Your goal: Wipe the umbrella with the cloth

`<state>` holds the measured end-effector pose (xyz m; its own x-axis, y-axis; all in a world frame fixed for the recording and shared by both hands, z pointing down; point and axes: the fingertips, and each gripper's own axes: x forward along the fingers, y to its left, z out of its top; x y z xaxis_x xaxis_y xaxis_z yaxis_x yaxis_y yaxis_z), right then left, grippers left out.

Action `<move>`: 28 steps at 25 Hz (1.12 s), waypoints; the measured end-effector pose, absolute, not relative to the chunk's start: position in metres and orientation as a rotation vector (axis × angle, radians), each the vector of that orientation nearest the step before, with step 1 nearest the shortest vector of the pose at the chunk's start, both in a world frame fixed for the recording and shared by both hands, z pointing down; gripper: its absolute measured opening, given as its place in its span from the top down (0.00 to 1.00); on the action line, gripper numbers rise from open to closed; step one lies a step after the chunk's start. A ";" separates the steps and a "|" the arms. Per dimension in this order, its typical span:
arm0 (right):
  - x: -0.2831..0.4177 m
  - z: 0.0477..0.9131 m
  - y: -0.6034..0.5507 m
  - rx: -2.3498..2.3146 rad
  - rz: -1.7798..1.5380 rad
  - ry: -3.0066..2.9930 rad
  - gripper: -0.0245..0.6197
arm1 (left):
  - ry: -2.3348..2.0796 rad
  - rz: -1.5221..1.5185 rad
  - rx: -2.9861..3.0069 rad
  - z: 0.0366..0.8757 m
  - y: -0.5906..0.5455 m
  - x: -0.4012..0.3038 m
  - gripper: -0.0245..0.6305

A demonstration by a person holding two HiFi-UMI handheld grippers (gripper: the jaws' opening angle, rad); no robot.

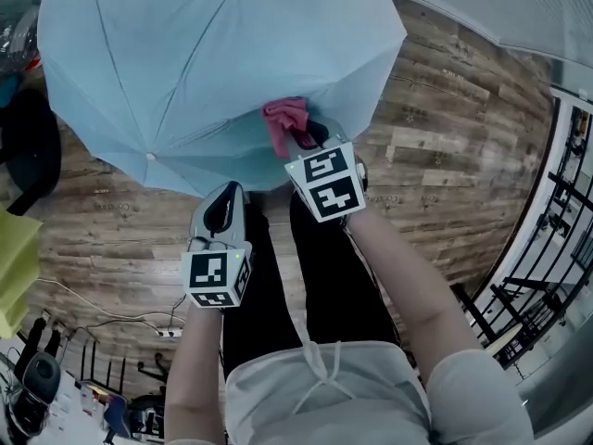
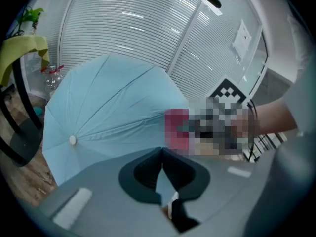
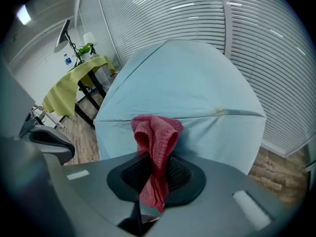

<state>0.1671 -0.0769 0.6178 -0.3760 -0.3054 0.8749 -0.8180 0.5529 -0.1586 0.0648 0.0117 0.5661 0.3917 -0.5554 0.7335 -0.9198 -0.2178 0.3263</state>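
Right gripper [image 1: 308, 139] is clamped on the pink cloth [image 1: 285, 119]. In the right gripper view the jaws are closed on the cloth's middle, w/ a bunched fold sticking up past the tips and a tail hanging down toward the camera. The fold sits right at the near edge of the umbrella [image 1: 204, 54], touching it or just short, can't tell which. Left gripper [image 1: 228, 195] has its jaws pressed together too, and its own view shows a thin pale blue sliver between the pads. Looks like canopy edge, and the head view puts the tips at the rim. The umbrella is open w/ the light blue canopy facing up, but its top is cut off by the frame in the head view. Shaft and handle are hidden under the fabric. In the left gripper view the other gripper and the cloth are basically unreadable. Edges/room: bare wood floor [image 1: 445, 109] shows right of the canopy, up to white blinds [image 3: 276, 58]. The canopy's left side runs close to a dark bag [image 1: 28, 156] and a yellow-draped table [image 3: 74, 83].
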 end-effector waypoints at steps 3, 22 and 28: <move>0.193 0.616 -0.086 0.955 0.770 -1.929 0.87 | -1.260 0.628 1.909 0.564 0.006 0.085 0.95; 0.330 0.627 -0.143 1.137 0.807 -1.853 0.87 | -1.207 0.672 1.920 0.573 -0.023 0.193 0.95; 0.356 0.646 -0.166 1.144 0.843 -1.837 0.87 | -1.245 0.686 1.872 0.585 -0.039 0.203 0.95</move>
